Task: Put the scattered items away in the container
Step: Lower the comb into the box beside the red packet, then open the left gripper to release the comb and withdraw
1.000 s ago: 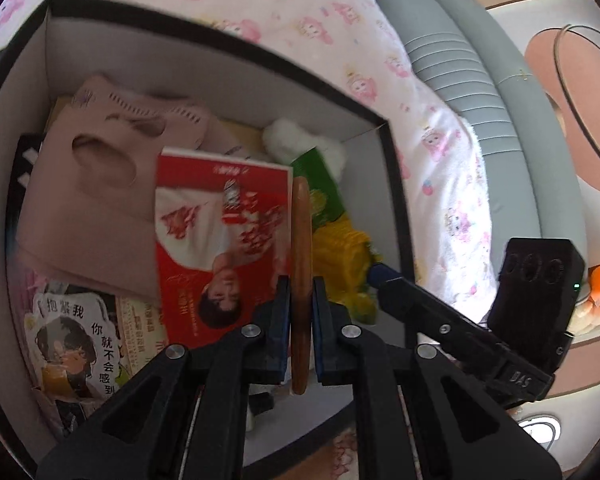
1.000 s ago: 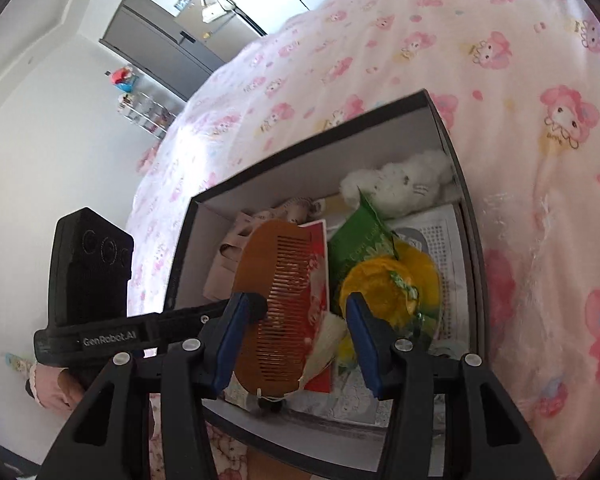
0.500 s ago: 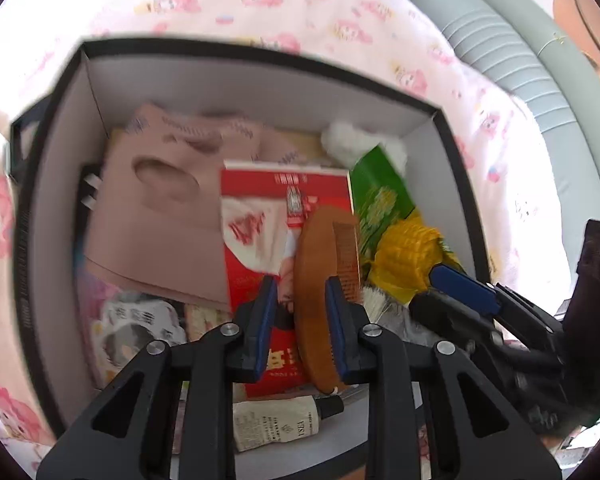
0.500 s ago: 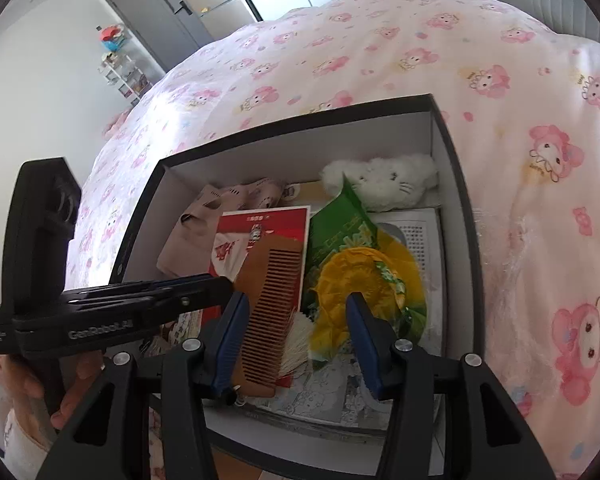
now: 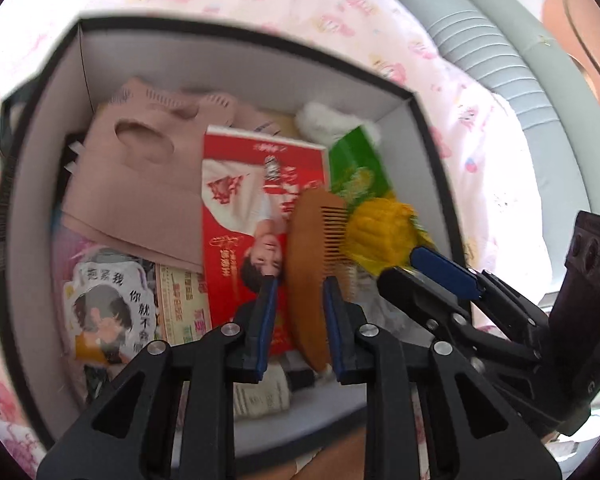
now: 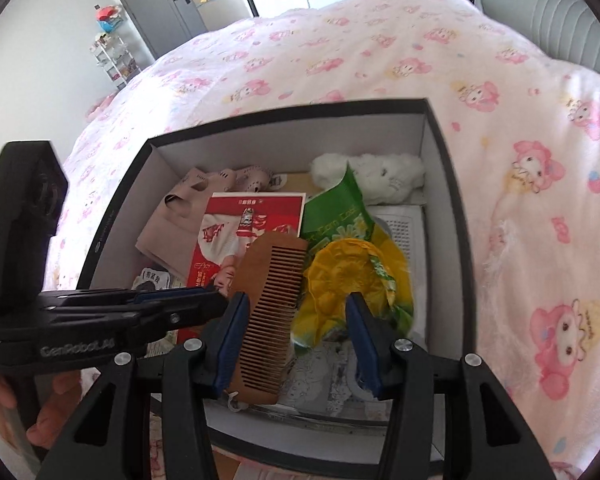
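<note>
A black box (image 5: 260, 36) with white inner walls sits on the pink bedspread; it also shows in the right wrist view (image 6: 444, 152). A brown wooden comb (image 5: 310, 248) lies flat inside it on a red booklet (image 5: 240, 208), next to a yellow-green snack bag (image 5: 380, 232). The comb also shows in the right wrist view (image 6: 268, 308). My left gripper (image 5: 298, 320) is open above the comb, its fingers either side and apart from it. My right gripper (image 6: 296, 332) is open and empty over the box's near edge.
The box also holds a pink cloth (image 5: 140, 176), a white plush toy (image 6: 384, 176), stickers (image 5: 104, 312) and a small bottle (image 5: 268, 392). A grey padded bed frame (image 5: 500, 60) runs along the right. A dark cabinet (image 6: 160, 4) stands far behind the bed.
My left gripper opened and let go of the comb, which went from edge-on between the fingers to lying flat in the box. The left gripper drew back slightly.
</note>
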